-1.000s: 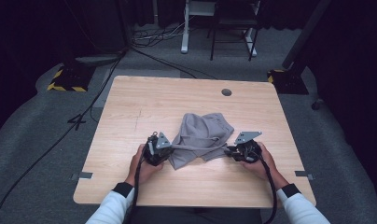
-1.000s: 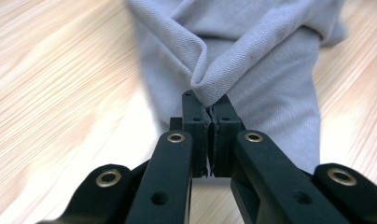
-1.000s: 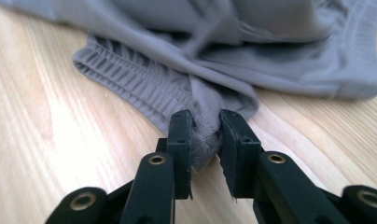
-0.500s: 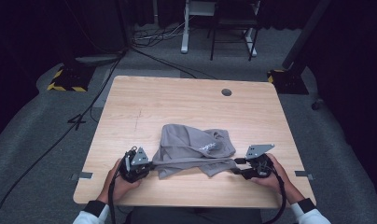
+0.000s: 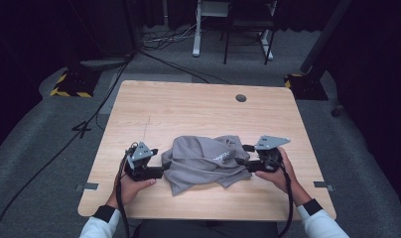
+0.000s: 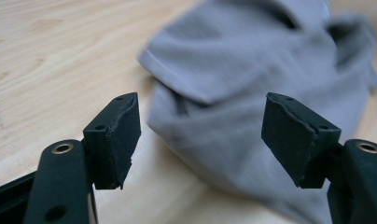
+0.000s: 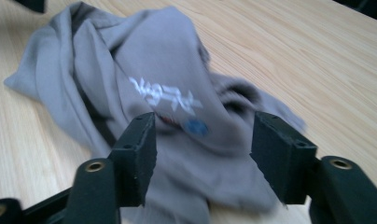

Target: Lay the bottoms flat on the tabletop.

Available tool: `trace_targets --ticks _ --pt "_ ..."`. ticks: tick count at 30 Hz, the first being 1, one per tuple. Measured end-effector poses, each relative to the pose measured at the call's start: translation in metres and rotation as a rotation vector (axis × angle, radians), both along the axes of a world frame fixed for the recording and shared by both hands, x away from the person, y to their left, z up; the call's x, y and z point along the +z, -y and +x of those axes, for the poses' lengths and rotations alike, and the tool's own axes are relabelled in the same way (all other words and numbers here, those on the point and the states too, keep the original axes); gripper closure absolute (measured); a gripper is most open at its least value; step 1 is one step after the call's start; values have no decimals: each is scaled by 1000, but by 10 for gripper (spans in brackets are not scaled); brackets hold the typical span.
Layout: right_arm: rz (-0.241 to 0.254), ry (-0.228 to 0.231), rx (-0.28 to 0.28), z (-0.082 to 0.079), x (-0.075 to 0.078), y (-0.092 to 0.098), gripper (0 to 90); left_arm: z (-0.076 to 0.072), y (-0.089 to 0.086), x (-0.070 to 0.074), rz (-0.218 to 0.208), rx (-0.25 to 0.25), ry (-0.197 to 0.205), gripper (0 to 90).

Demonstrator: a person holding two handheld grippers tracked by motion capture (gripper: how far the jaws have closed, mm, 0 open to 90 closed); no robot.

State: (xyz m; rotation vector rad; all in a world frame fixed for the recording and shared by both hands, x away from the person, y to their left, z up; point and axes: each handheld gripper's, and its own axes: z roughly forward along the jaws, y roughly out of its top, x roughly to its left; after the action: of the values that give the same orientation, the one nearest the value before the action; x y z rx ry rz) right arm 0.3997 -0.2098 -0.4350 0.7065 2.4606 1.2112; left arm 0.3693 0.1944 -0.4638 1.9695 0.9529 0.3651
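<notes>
On table (image 5: 188, 104): grey shirt (image 5: 203, 161) between left tool (image 5: 158, 172) and right tool (image 5: 241, 161), both just opened, empty.

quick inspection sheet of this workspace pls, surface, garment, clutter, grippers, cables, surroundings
surface: light wooden table, round dark port near its far edge
job's things: grey garment with white lettering, crumpled in a heap near the table's front edge
clutter: nothing seen
grippers: left gripper open, jaws just opened, nothing between them, cloth lies ahead; right gripper open, jaws just opened, cloth lies under and between them, pads apart from it
cables: black cable trails from the left gripper, another from the right; more run over the floor at far left
surroundings: grey carpet, yellow-black striped base at far left, white desk legs behind
</notes>
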Motion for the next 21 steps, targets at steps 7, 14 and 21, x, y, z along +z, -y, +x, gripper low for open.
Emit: trace_targets --ticks 7,14,21 --pt "-45 -31 38 17 -8 -42 494 22 21 -21 66 -30 -85 343" --pt "-110 31 179 -8 -5 -39 857 -1 38 -21 221 -174 -51 769" --pt "-168 20 347 -49 -14 -31 861 -12 34 -13 143 -149 -47 388"
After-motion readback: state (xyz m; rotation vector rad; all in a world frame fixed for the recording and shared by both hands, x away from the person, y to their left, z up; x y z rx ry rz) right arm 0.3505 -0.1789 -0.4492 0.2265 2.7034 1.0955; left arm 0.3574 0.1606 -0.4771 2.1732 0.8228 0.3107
